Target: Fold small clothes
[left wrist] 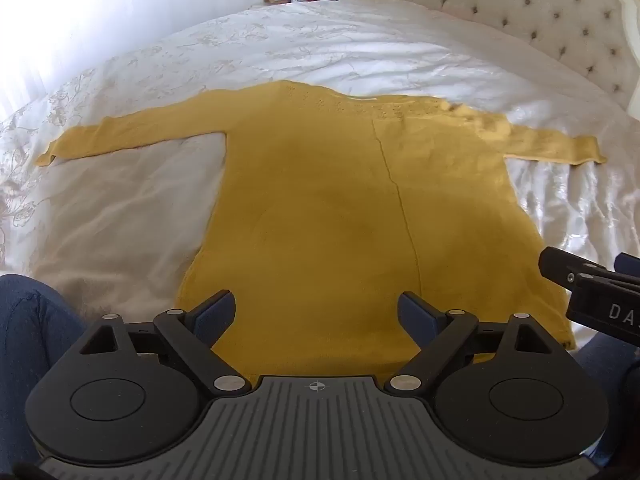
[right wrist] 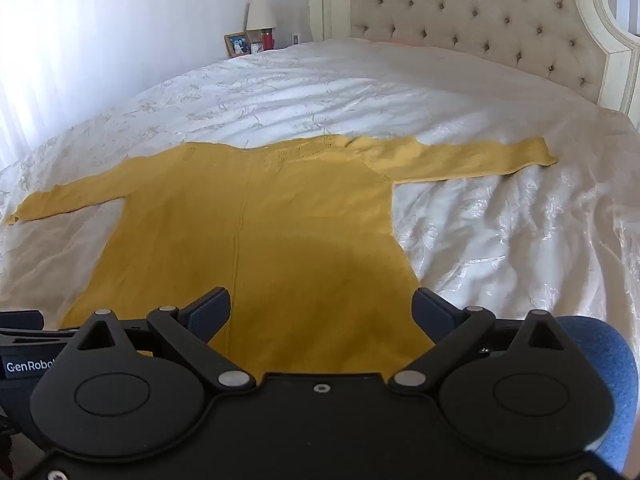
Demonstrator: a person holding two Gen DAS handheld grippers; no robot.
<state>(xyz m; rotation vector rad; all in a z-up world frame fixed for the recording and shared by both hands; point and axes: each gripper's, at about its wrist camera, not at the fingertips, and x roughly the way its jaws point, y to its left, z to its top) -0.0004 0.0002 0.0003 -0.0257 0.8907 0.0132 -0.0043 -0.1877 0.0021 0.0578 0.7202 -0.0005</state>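
Note:
A mustard-yellow knitted sweater (left wrist: pixel 340 208) lies flat on the white bed with both sleeves spread out sideways; it also shows in the right wrist view (right wrist: pixel 256 232). My left gripper (left wrist: pixel 316 312) is open and empty, above the sweater's near hem. My right gripper (right wrist: pixel 322 310) is open and empty, above the hem's right part. The right gripper's black body (left wrist: pixel 592 288) shows at the right edge of the left wrist view. The left sleeve (left wrist: pixel 132 136) and right sleeve (right wrist: pixel 472 158) lie straight.
The white embroidered bedspread (left wrist: pixel 120 216) covers the bed. A tufted headboard (right wrist: pixel 480 20) stands at the far right. A nightstand holds a lamp (right wrist: pixel 261 14), a photo frame (right wrist: pixel 237 44) and a red jar (right wrist: pixel 267 40). The person's blue-clad legs (left wrist: pixel 28 336) are at the near edge.

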